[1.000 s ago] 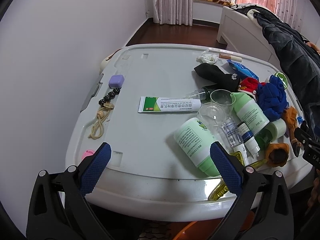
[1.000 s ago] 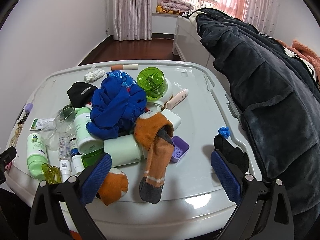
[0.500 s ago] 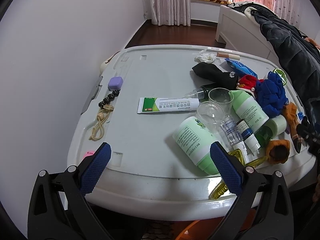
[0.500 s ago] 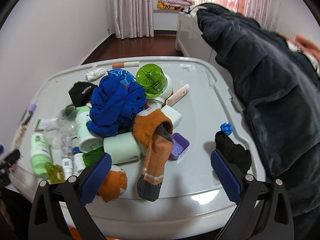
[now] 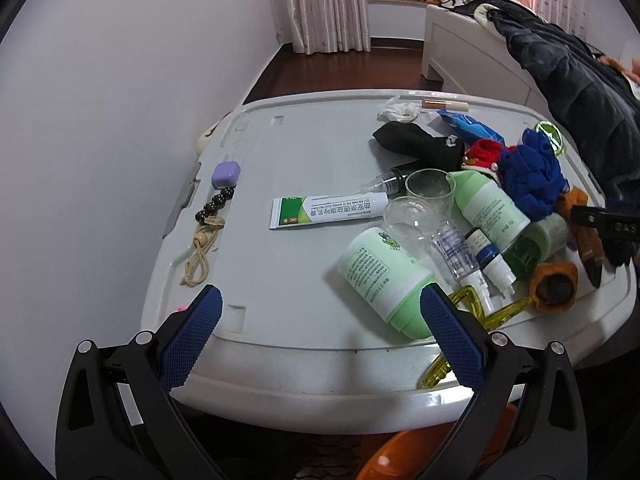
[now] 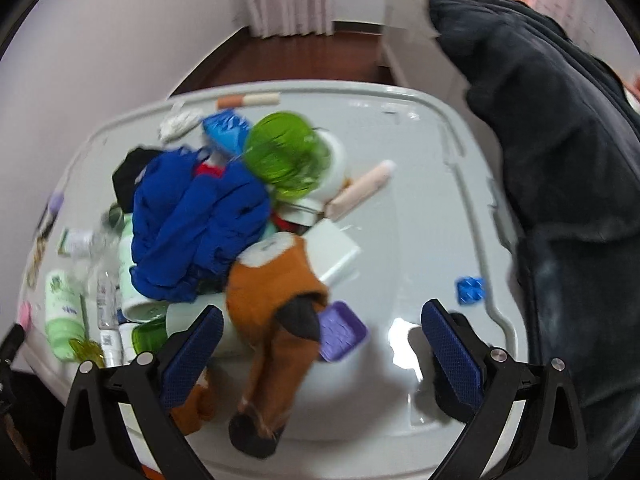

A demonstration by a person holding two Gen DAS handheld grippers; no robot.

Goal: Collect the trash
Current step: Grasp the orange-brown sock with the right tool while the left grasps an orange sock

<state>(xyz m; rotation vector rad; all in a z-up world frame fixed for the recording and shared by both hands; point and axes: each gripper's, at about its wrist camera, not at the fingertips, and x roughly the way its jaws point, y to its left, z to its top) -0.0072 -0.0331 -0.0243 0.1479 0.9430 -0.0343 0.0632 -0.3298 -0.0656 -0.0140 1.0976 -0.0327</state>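
A crumpled white tissue point(image 5: 398, 109) lies at the far side of the grey lid point(image 5: 304, 152), beside a blue wrapper point(image 5: 470, 128). Nearer lie a green-and-white ointment tube point(image 5: 328, 211), two clear plastic cups point(image 5: 420, 204) and green bottles point(image 5: 384, 276). My left gripper point(image 5: 318, 320) is open over the lid's near edge, holding nothing. In the blurred right wrist view my right gripper point(image 6: 322, 334) is open above an orange sock point(image 6: 276, 312) and a purple tray point(image 6: 342, 330); the tissue point(image 6: 178, 122) and blue wrapper point(image 6: 226, 128) sit far back.
A blue cloth point(image 6: 192, 216), a green lid point(image 6: 286, 154), a black sock point(image 5: 420, 142) and small dropper bottles point(image 5: 492, 260) crowd the pile. Beads and a cord point(image 5: 206, 232) with a purple case point(image 5: 226, 173) lie left. A dark jacket point(image 6: 560, 140) hangs right. An orange bin point(image 5: 404, 456) shows below the lid.
The left gripper has drawn back a little from the lid. The right gripper has moved forward and lower over the orange sock and purple tray; its view is now blurred.
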